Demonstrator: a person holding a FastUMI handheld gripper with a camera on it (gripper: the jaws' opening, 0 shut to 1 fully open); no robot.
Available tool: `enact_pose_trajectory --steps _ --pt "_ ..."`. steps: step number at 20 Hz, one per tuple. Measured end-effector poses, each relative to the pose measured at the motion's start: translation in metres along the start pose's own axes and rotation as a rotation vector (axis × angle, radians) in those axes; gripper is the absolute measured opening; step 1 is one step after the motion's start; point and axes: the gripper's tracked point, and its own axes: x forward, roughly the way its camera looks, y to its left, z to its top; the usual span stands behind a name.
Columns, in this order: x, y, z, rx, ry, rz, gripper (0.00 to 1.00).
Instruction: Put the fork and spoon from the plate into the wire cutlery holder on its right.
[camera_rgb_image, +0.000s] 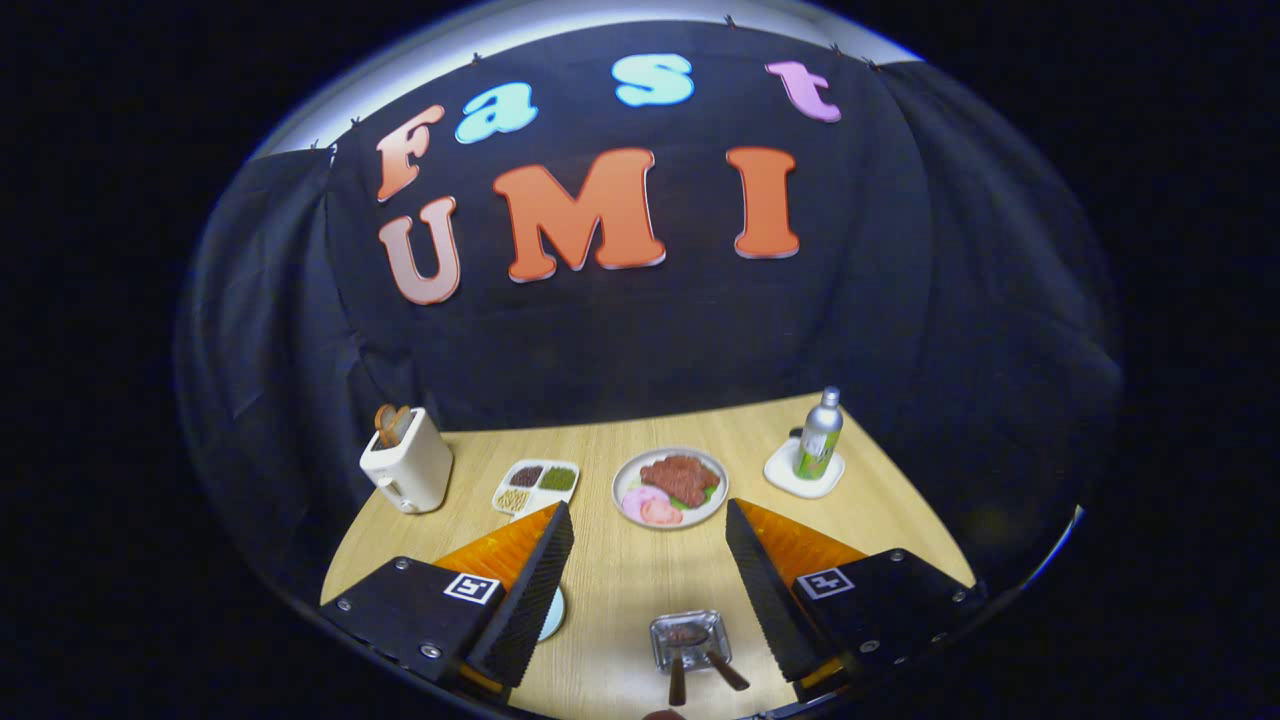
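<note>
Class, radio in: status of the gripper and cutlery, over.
Gripper open, holding nothing. Wire holder between the fingers, two utensil handles sticking out. Food plate beyond, not obstructing.

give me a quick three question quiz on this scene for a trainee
1. True or false: the gripper is shut on a utensil.
2. What does the bottle stand on? A) a white coaster B) a cutting board C) a napkin
3. Fill in: the cutlery holder sits ___ the fingers.
Key: 1 false, the fingers are wide open and hold nothing; 2 A; 3 between.
</note>
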Motion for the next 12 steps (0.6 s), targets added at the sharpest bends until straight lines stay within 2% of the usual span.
enact_pose_trajectory --steps 3,6,12 --pt "-0.021 0.006 0.045 -0.042 -0.138 -0.017 0.92" --pt "-0.036 0.016 0.086 -0.06 -0.299 0.011 0.92" --pt "-0.059 0.026 0.126 -0.108 -0.48 0.022 0.96"
